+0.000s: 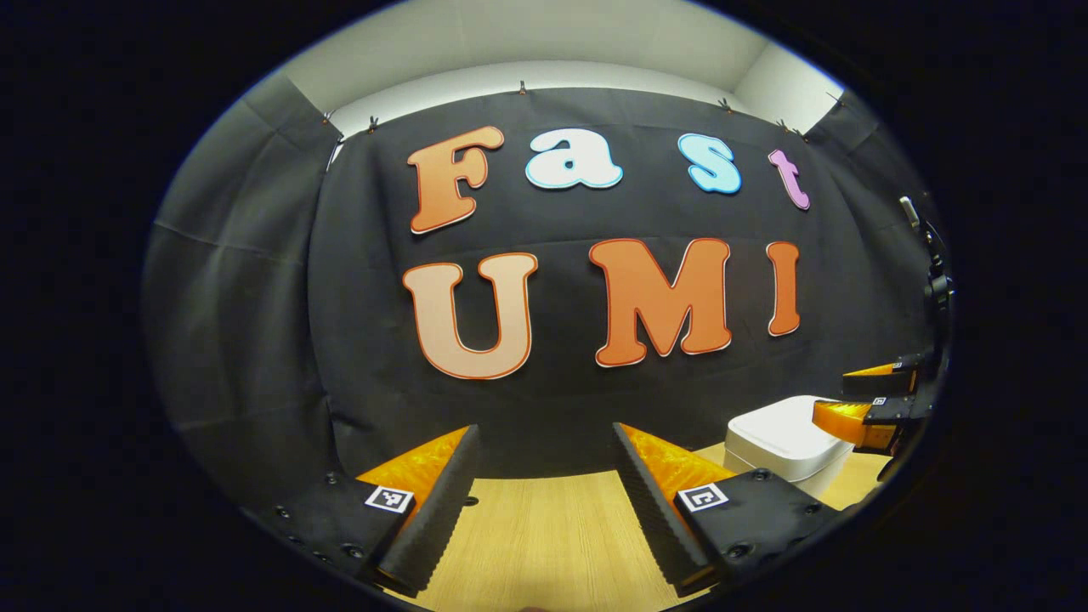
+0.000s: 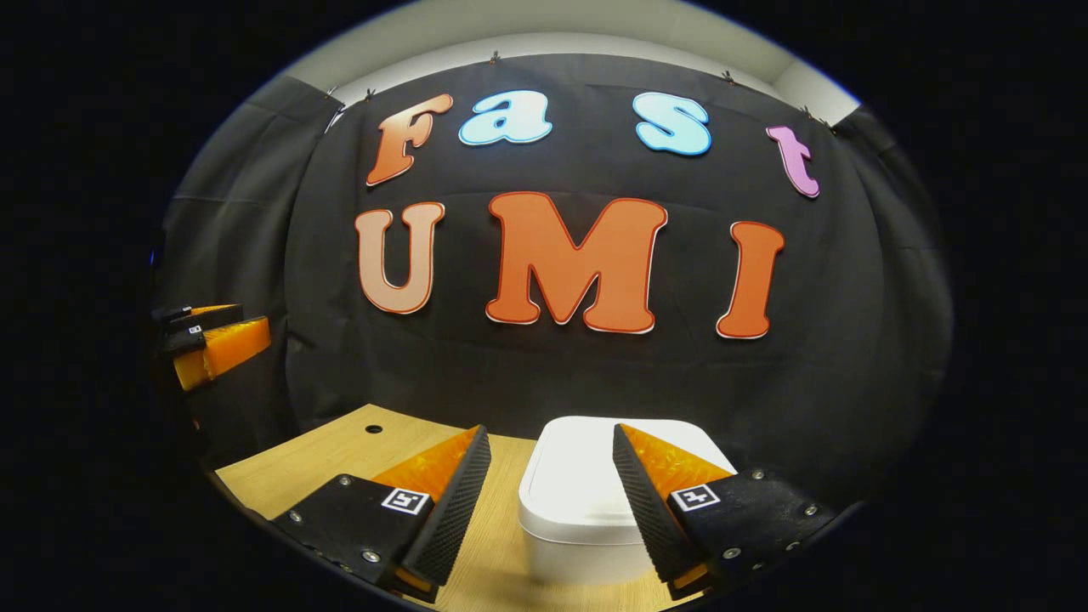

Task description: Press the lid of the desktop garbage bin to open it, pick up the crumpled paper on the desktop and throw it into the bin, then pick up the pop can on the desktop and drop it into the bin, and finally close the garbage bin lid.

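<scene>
The white garbage bin (image 2: 586,493) stands on the wooden desktop (image 2: 340,459) with its lid down, just ahead of and below my right gripper (image 2: 551,442). That gripper is open, and its fingers hang above the bin's front without touching it. In the left gripper view the same bin (image 1: 786,442) sits at the right, with the right gripper (image 1: 867,399) hovering over its far side. My left gripper (image 1: 544,442) is open and holds nothing above bare desktop (image 1: 544,535). In the right gripper view the left gripper (image 2: 212,340) hangs at the far left, raised above the table.
A small round hole (image 2: 374,428) marks the desktop near the back wall. The black cloth wall (image 2: 552,374) stands close behind the bin and closes off the table's far side. The desk's left edge (image 2: 255,501) runs near my right gripper's left finger.
</scene>
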